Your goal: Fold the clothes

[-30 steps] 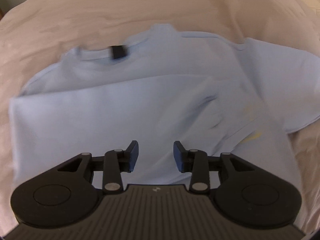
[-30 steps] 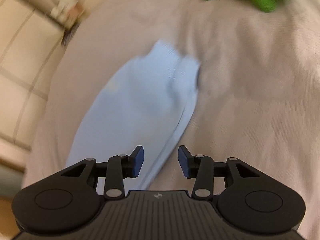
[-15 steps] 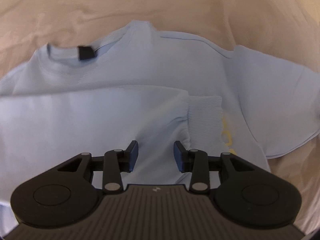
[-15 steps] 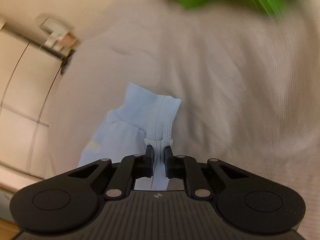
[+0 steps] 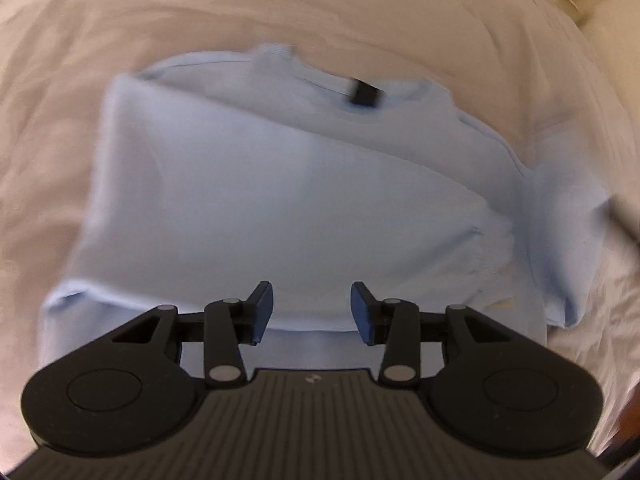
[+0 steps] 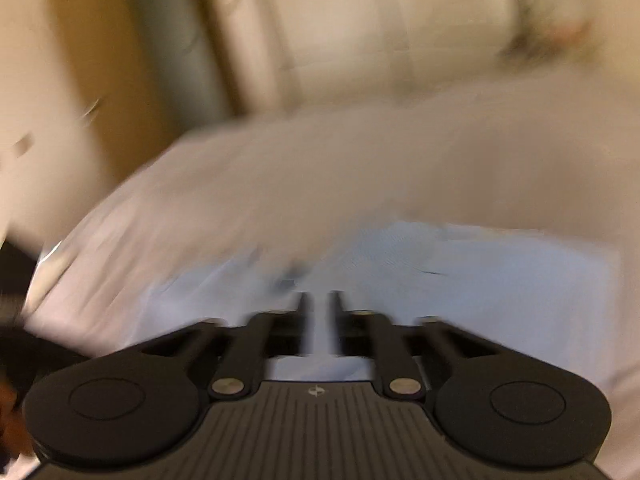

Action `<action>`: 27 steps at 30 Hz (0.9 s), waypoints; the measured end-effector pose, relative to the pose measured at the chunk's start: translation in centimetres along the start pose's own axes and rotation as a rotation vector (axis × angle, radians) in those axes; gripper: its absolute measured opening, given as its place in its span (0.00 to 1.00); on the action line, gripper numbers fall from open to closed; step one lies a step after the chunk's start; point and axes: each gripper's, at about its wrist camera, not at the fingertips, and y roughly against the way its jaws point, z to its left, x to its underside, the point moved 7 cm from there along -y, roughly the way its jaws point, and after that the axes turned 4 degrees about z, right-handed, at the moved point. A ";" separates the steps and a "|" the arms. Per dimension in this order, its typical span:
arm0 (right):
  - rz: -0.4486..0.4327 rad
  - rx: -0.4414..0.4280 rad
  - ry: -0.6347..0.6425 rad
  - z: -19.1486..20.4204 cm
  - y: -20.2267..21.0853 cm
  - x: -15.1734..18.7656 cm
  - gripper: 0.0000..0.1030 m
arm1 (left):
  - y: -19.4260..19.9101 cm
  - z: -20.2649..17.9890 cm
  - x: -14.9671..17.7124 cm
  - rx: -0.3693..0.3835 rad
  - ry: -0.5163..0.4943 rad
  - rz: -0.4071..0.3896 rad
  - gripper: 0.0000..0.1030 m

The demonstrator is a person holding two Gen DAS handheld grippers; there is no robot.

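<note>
Cream bedding (image 5: 280,8), soft and rippled with shallow creases, fills my left wrist view, and on it lies the pale blue knit sweatshirt (image 5: 280,200), spread flat near the middle of the bed. Its left sleeve is already folded across the chest, I judge to narrow the body into a rectangle. The collar lies toward the far edge of the bed, its small black neck label (image 5: 365,94) showing. The cloth looks thick and matte, and the ribbed cuff (image 5: 490,240) of the folded sleeve bunches at the right. The right sleeve is not yet folded in and spills toward the bed's right edge.

My left tongs (image 5: 312,306) hover over the hem at the near edge, moderately wide and opening, with nothing pinched between the blue pads.

The right wrist view is badly smeared by motion. Beyond the bed I make out a pale panelled wall (image 6: 360,20) and a tan door frame (image 6: 84,60). My right tongs (image 6: 318,312) sit low over the blue fabric, their jaws opening. They look narrow through the blur, with cloth showing in the gap, but I can't tell whether the pads touch it.
</note>
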 end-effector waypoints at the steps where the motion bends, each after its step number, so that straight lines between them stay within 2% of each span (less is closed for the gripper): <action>1: 0.068 -0.013 0.009 1.7 -1.6 1.4 0.44 | 0.3 1.1 0.0 0.005 0.022 0.000 0.37; 2: 0.130 -0.020 0.022 2.8 -2.8 2.3 0.42 | 0.4 1.8 -0.1 0.013 0.035 0.001 0.38; 3: 0.180 -0.027 0.022 4.7 -2.5 4.7 0.40 | 0.4 2.4 -0.1 0.022 0.044 0.003 0.39; 5: 0.235 -0.020 -0.019 5.1 -2.5 6.7 0.40 | 0.4 3.2 -0.2 0.049 0.058 0.009 0.39; 9: 0.299 0.114 -0.166 0.9 -1.7 7.5 0.43 | -1.0 1.2 -1.4 0.158 0.055 0.033 0.40; 12: 0.300 0.226 -0.332 -4.1 -0.2 7.5 0.48 | -2.8 -2.5 -2.7 0.273 0.064 0.055 0.45; 13: 0.294 0.254 -0.388 -5.3 0.2 8.6 0.48 | -3.6 -3.8 -3.2 0.316 0.071 0.067 0.45; 17: 0.246 0.318 -0.587 -10.7 2.1 9.4 0.50 | -6.8 -9.1 -5.3 0.448 0.098 0.107 0.47; 19: 0.221 0.334 -0.642 -12.6 2.7 9.6 0.51 | -8.7 -11.2 -6.0 0.477 0.125 0.125 0.47; 22: 0.203 0.351 -0.663 -14.1 3.1 9.5 0.51 | -11.4 -12.7 -6.5 0.469 0.180 0.138 0.47; 23: 0.197 0.352 -0.668 -14.4 2.8 9.3 0.51 | -12.1 -13.0 -6.6 0.467 0.198 0.139 0.44; 25: 0.189 0.354 -0.678 -14.8 3.2 9.6 0.51 | -12.4 -13.7 -6.7 0.471 0.204 0.125 0.21; 27: 0.185 0.359 -0.685 -15.0 3.8 9.7 0.51 | -11.5 -14.6 -7.0 0.483 0.172 0.082 0.04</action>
